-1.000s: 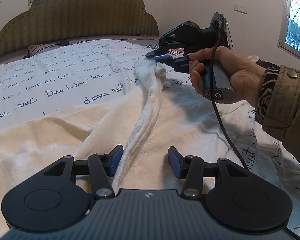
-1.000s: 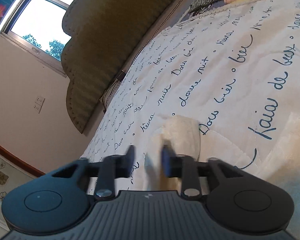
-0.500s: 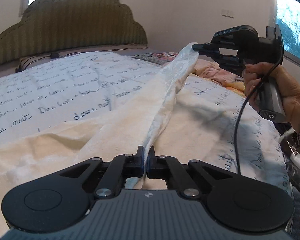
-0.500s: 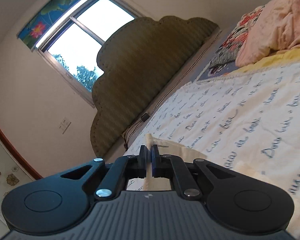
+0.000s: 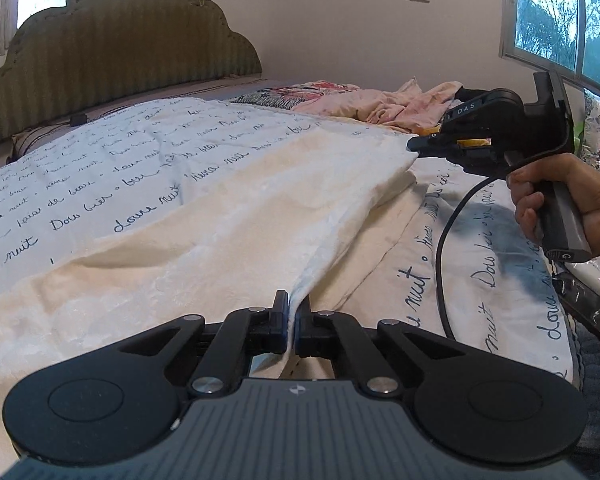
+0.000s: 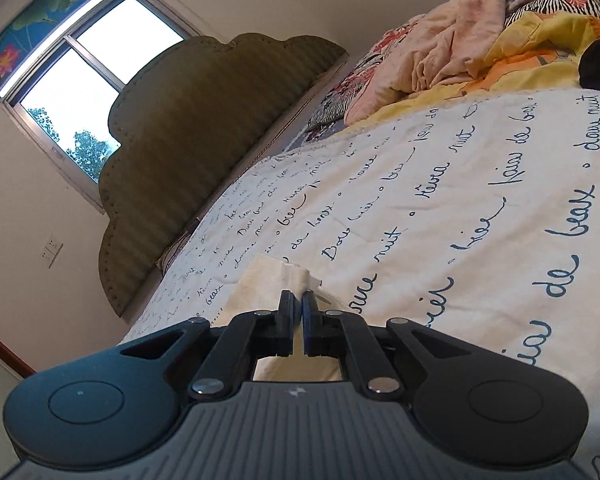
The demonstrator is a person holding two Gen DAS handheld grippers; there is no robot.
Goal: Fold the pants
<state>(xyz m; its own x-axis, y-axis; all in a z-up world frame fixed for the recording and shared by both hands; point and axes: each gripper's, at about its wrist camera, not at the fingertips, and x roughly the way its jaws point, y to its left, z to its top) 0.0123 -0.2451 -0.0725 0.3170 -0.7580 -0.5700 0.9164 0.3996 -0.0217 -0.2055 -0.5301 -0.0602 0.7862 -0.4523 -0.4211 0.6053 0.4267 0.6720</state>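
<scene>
Both tools — left (image 5: pixel 292 322), right (image 6: pixel 302 320) — clamp the cream pants' (image 5: pixel 228 216) lifted edge; bedspread (image 5: pixel 100 168) beyond lies open.

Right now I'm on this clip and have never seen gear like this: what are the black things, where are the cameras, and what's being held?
No robot here: a person holds a hand-held two-finger clamp in each hand, each with a camera looking along its fingers. The left view shows the left gripper shut on the cream pants, and further off the right gripper, held by a hand, pinching the other end. The right view shows the same pinch up close. The pants lie partly lifted over a bedspread printed with handwriting.
</scene>
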